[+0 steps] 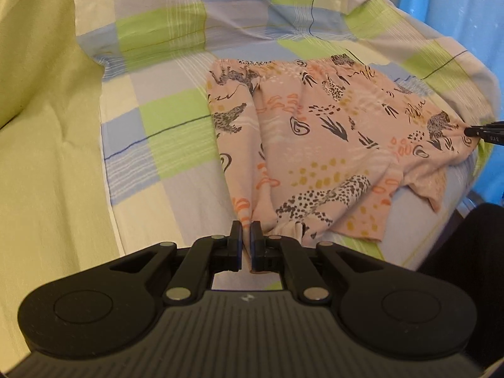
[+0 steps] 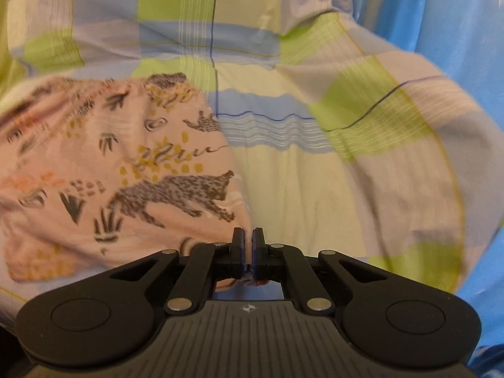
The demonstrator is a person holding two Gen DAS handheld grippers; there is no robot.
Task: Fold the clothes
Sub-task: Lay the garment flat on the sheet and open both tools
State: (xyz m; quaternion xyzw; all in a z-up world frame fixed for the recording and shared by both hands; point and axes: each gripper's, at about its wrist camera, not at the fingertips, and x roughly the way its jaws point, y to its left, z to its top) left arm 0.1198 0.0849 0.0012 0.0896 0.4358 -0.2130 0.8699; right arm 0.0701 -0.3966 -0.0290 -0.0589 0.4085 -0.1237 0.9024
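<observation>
Shorts (image 1: 315,145) pinched at opposite edges by both closed grippers (image 1: 247,231) (image 2: 248,236).

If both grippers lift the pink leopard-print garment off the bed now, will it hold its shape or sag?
The pink garment would probably sag between the left gripper and right gripper: it already drapes in soft wrinkles. It looks thin, so likely light. Pinched only at edges, it may bunch rather than slip.

No words or numbers can be read with certainty. The left tongs (image 1: 247,231) and the right tongs (image 2: 248,237) each carry a small pale emblem on the ribbed housing at 6 o'clock; faint characters at 3 o'clock in the left wrist view are illegible.
</observation>
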